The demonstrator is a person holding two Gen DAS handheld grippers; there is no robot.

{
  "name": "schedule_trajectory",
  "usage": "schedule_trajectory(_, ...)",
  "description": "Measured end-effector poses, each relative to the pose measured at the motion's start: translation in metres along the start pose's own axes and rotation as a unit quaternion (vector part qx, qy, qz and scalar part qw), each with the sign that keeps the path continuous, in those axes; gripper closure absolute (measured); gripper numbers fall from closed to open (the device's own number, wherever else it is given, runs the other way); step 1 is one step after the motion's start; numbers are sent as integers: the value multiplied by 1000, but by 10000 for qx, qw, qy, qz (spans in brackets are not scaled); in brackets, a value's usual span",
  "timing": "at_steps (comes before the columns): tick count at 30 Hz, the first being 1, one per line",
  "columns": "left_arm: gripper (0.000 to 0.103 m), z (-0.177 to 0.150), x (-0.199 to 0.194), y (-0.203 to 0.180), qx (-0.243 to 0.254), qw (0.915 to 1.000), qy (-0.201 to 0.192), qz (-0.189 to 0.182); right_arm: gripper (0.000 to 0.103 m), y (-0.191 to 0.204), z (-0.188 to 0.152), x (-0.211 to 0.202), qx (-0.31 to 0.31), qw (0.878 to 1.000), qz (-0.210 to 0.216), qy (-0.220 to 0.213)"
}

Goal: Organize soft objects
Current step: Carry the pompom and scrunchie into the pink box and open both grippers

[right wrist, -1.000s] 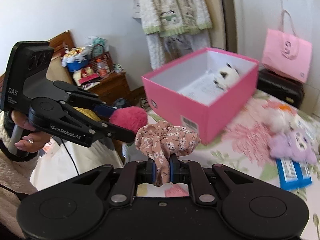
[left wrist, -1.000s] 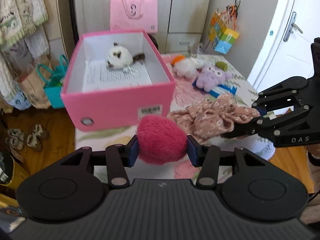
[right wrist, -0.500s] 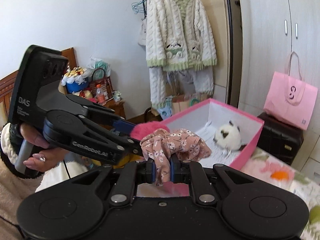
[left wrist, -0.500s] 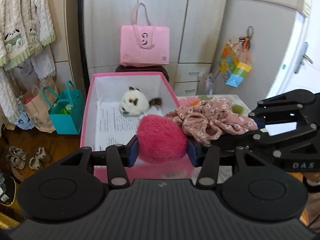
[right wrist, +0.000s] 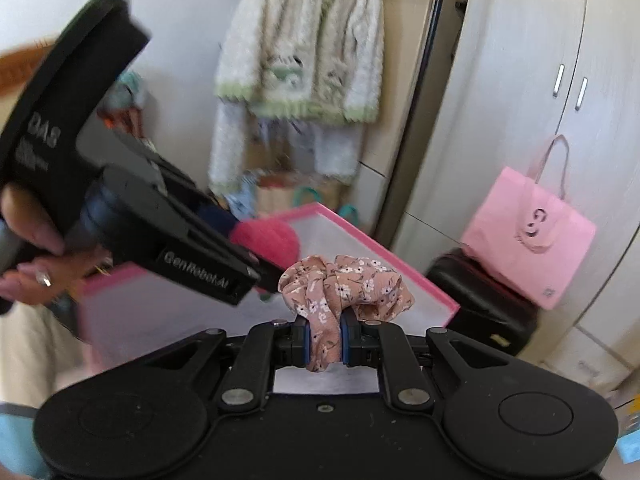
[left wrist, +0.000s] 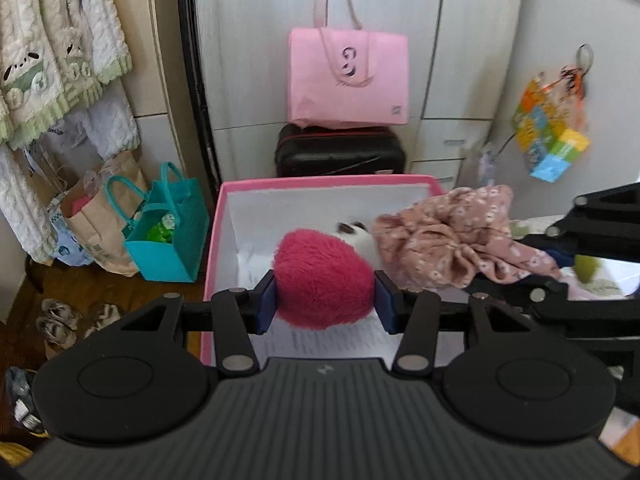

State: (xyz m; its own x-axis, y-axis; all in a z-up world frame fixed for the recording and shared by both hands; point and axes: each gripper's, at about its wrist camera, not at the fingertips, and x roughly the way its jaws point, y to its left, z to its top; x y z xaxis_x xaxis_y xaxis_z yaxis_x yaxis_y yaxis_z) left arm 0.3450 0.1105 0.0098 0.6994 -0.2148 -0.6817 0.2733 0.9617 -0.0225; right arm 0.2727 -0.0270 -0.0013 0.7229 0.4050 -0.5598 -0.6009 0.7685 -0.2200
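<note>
Fuzzy pink pom-pom [left wrist: 322,278] sat low-center in the left wrist view, squeezed between the blue pads of the left gripper [left wrist: 324,306], right over the open pink box [left wrist: 320,181]. The floral scrunchie [right wrist: 344,286], thin crinkly pinkish fabric with tiny white flowers, was pinched in the nearly closed jaws of the right gripper [right wrist: 324,344] at center of the right wrist view, also above the box. The box had a white inside with a printed sheet on its bottom and a small white-and-dark plush [left wrist: 358,234] mostly hidden behind the pom-pom.

Room-wise: a pale wardrobe [left wrist: 400,40] filled the upper middle, with a glossy pink tote bag [left wrist: 348,80] standing on a black hard case [left wrist: 340,152]. Chunky cream knit cardigans [left wrist: 60,40] hung at upper left, a teal bag [left wrist: 168,236] and paper bags stood on the wooden floor [left wrist: 80,280] at left, and a colorful cube [left wrist: 552,140] hung at right. A hand [right wrist: 36,240] gripped the left gripper's handle at the left edge of the right wrist view.
</note>
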Motion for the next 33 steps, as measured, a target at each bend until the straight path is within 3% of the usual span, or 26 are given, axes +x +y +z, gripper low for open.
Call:
schedule_trajectory(8,55,12,49,3,196,9989,199,387,87,-16,4,66,-205,9950,-612,761)
schedule_trajectory(17,52,14,67,5,177,9982,438,361,83,-18,2,88,-293,9929,-386,1090)
schedule_trajectory(20,47,15,68,5,220,9977,458,442,64,-18,0,91,-323,9925,-328,1133)
schedule_trajectory(21,43,14,67,5,238,9976,451,463,56,-19,0,91,-321,9928,-318,1113)
schedule_trajectory(24,38,12,56,6,280,9982,317,425,44,-23,-2,79,-242,9952,-201,928)
schedule_trajectory(33,29,0,-8,0,354,9992,81,150,43,-48,-9,9,696,9959,487,308)
